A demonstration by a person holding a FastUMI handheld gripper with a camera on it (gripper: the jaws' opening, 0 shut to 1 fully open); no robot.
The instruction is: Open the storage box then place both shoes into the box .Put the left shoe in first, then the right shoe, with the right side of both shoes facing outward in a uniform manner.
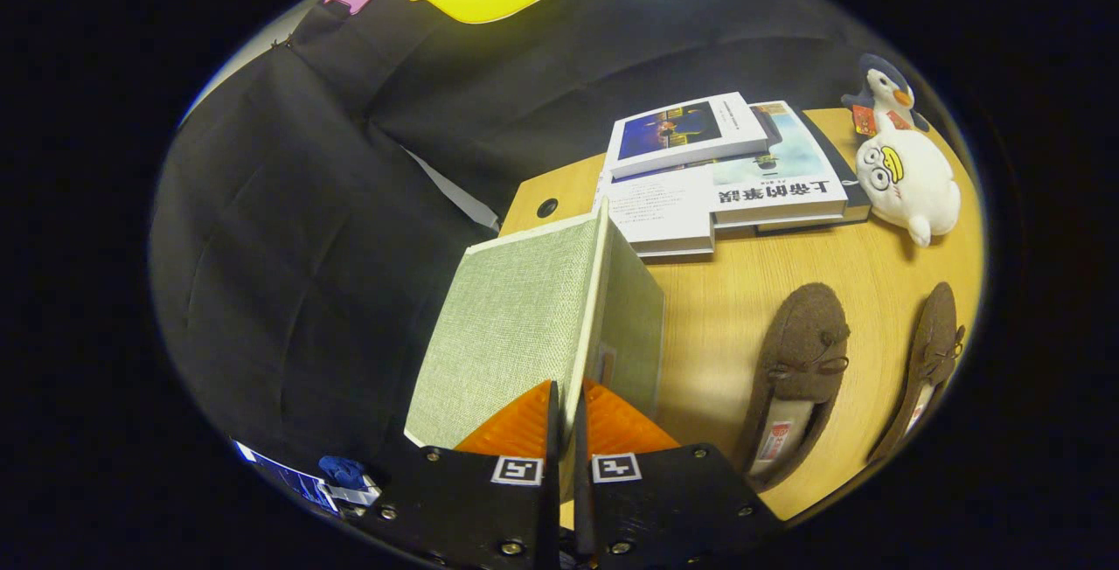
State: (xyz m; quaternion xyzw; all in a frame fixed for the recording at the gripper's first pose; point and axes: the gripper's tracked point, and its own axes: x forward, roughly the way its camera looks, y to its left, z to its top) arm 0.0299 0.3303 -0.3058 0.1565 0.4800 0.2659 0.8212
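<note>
My gripper [566, 417] is shut on the thin edge of the storage box lid [511, 325], a grey-green fabric panel that stands raised on edge between the fingers. The box body [631, 316] shows just behind the lid, on the right of it. Two brown slip-on shoes lie on the wooden table [726, 316] to the right of the fingers. The nearer shoe [800, 369] has its opening toward me and its toe pointing away. The other shoe [928, 360] lies further right, near the table's edge.
A stack of books [726, 172] sits at the back of the table, beyond the box. Two plush toys, a white one [905, 181] and a penguin [885, 98], rest at the back right. Black cloth wall hangs to the left.
</note>
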